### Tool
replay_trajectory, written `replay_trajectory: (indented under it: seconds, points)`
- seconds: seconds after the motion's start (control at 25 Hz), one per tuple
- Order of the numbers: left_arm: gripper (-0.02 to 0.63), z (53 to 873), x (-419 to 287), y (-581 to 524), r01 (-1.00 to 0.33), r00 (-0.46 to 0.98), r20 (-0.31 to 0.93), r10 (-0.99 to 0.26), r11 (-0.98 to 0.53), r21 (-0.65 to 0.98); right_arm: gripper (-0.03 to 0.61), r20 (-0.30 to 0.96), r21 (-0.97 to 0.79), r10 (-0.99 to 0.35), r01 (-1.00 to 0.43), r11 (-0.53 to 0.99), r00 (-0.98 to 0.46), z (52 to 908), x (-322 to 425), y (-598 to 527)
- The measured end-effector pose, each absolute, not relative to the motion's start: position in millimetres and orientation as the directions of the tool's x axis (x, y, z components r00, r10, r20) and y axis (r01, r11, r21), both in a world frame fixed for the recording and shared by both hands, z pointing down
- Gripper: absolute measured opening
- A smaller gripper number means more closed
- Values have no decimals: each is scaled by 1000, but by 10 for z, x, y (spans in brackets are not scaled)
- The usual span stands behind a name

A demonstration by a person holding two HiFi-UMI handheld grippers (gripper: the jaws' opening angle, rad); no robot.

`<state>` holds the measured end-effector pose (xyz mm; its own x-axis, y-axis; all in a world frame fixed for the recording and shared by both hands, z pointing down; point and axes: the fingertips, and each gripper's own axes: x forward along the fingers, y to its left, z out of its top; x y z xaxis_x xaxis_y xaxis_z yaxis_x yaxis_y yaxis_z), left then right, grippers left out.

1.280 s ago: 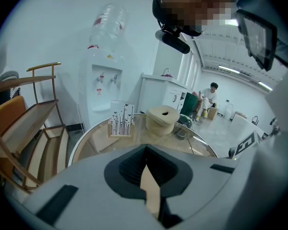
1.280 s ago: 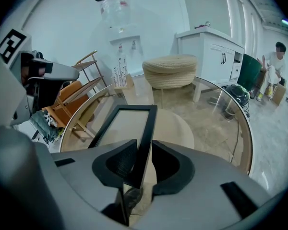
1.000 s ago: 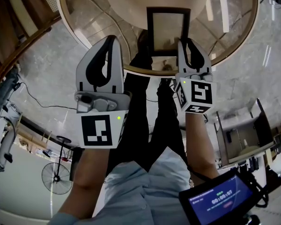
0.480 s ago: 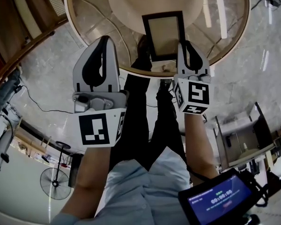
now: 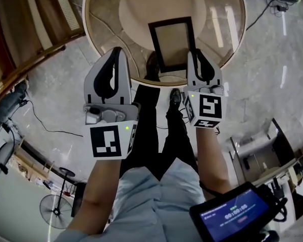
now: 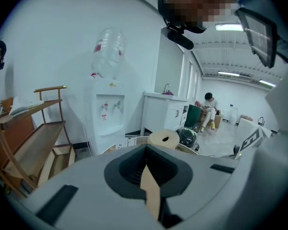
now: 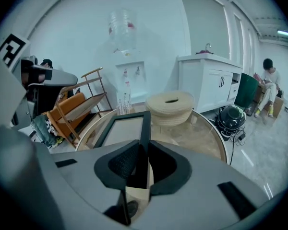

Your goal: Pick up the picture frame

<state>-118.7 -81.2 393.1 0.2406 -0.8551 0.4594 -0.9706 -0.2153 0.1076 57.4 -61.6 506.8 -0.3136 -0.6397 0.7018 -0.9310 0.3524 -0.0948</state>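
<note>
While the right tool (image 5: 198, 54) pinched shut on the picture frame (image 5: 171, 42) by its right edge at the near side of the glass table (image 5: 219, 29), the left tool (image 5: 113, 57) hung beside it, jaws together, empty.

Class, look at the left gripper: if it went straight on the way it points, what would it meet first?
Likely the table's wooden rim, just beyond the shut tips of the left gripper; the tan woven disc sits farther on, slightly right. Depth is unclear.
</note>
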Motion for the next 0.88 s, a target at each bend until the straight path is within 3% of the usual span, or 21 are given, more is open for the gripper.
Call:
replay_trajectory:
  seconds: [0.56, 0.88]
  points:
    - [11, 2361, -918, -477, -974, 224, 265, -938, -212, 76, 78, 506, -47, -776, -910, 411, -377, 3250, 549, -539]
    - [11, 1345, -707, -155, -980, 197, 104, -975, -195, 35, 78, 333, 5, -847, -897, 442, -415, 2020, 633, -306]
